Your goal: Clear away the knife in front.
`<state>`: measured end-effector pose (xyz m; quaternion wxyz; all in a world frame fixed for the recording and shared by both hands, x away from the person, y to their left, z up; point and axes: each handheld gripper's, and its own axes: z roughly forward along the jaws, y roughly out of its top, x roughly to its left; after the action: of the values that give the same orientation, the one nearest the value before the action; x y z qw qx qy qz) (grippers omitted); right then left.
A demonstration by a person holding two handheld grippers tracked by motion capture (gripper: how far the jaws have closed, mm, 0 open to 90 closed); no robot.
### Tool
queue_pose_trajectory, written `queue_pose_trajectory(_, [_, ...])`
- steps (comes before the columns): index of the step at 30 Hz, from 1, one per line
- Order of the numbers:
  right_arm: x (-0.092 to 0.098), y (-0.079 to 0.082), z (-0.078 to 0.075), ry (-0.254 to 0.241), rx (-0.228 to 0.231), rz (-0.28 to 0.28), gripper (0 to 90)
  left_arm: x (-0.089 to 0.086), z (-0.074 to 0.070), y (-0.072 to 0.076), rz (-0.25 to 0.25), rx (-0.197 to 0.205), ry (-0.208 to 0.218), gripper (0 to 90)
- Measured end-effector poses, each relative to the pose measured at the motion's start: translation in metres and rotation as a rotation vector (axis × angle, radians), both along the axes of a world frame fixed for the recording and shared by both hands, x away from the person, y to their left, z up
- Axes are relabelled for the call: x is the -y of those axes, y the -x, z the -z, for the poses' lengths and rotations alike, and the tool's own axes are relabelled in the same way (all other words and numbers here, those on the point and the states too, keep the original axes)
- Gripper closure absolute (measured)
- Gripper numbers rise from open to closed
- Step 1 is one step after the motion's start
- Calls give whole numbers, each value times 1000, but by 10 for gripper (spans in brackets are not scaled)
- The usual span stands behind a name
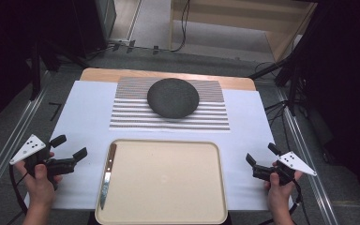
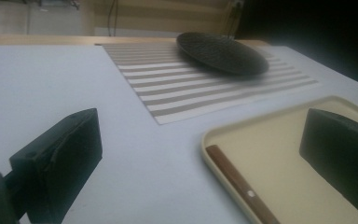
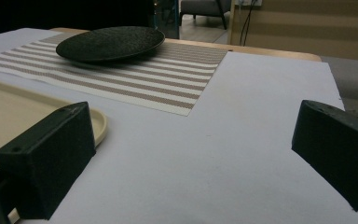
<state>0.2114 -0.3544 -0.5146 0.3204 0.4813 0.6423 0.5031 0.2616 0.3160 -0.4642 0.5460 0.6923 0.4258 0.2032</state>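
A beige tray (image 1: pixel 221 187) lies at the near middle of the table. A knife (image 1: pixel 107 176) with a brown handle rests along its left side, blade toward me. Beyond the tray, a dark round plate (image 1: pixel 173 97) sits on a striped placemat (image 1: pixel 168 123). My left gripper (image 1: pixel 70 146) is held open just left of the tray, with nothing between its jaws. In the left gripper view the open left gripper (image 2: pixel 200 123) frames the tray's corner (image 2: pixel 261 116) and the knife handle (image 2: pixel 242 189). My right gripper (image 1: pixel 261 153) is open and empty to the right of the tray.
A white sheet (image 1: pixel 84 112) covers the wooden table. In the right gripper view, the right gripper (image 3: pixel 193 126) looks over the sheet toward the placemat (image 3: pixel 168 79) and plate (image 3: pixel 109 43), with the tray's corner (image 3: pixel 100 123) at left. Metal rails and cables run along the floor beside the table.
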Motion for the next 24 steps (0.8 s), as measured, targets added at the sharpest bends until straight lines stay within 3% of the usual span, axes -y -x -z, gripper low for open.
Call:
queue_pose_trajectory(4, [0,0,0,-1,-1,0,0,-9,2,-1,-23,7,-13,0])
queue_pose_trajectory(12, [0,0,0,0,-2,4,0,-25,11,-6,-91,56,-78,0])
queue_pose_trajectory(16, [0,0,0,1,-1,6,0,-32,14,-11,-134,34,-102,0])
queue_pose_trajectory(20, [0,0,0,-1,-1,7,0,-41,15,-17,-142,37,-93,0])
queue_pose_trajectory(24, [0,0,0,-1,-3,9,0,-49,22,-19,-145,31,-38,0])
